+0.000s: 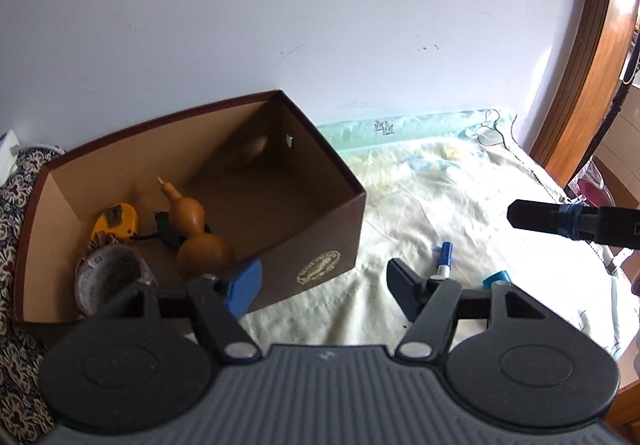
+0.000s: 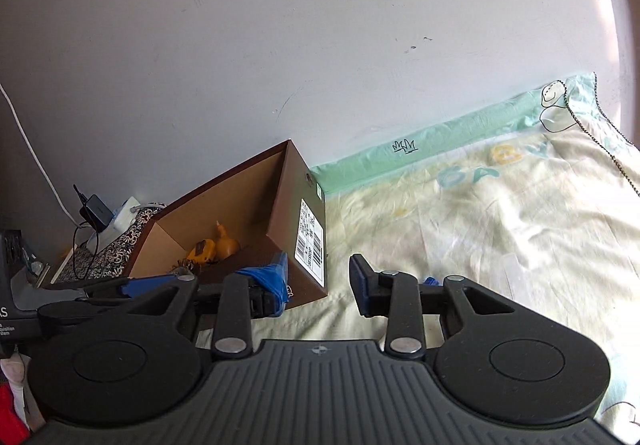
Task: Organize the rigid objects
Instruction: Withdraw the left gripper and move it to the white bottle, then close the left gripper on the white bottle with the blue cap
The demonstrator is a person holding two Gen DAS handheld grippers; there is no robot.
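Note:
An open brown cardboard box (image 1: 320,241) stands on the bed against the wall. Inside lie a brown gourd (image 1: 196,229), a yellow tape measure (image 1: 114,225) and a roll of printed tape (image 1: 108,277). A blue marker (image 1: 443,260) and a small teal object (image 1: 496,279) lie on the sheet right of the box. My left gripper (image 1: 326,291) is open and empty, low by the box's near corner. My right gripper (image 2: 320,285) is open and empty; its finger (image 1: 560,223) shows at the right of the left wrist view. The box (image 2: 308,245) also shows in the right wrist view.
A pale printed bedsheet (image 2: 500,213) covers the bed up to the white wall. A patterned cushion (image 2: 116,245) and a black charger (image 2: 96,215) with cables lie left of the box. A wooden door frame (image 1: 592,57) stands at the right.

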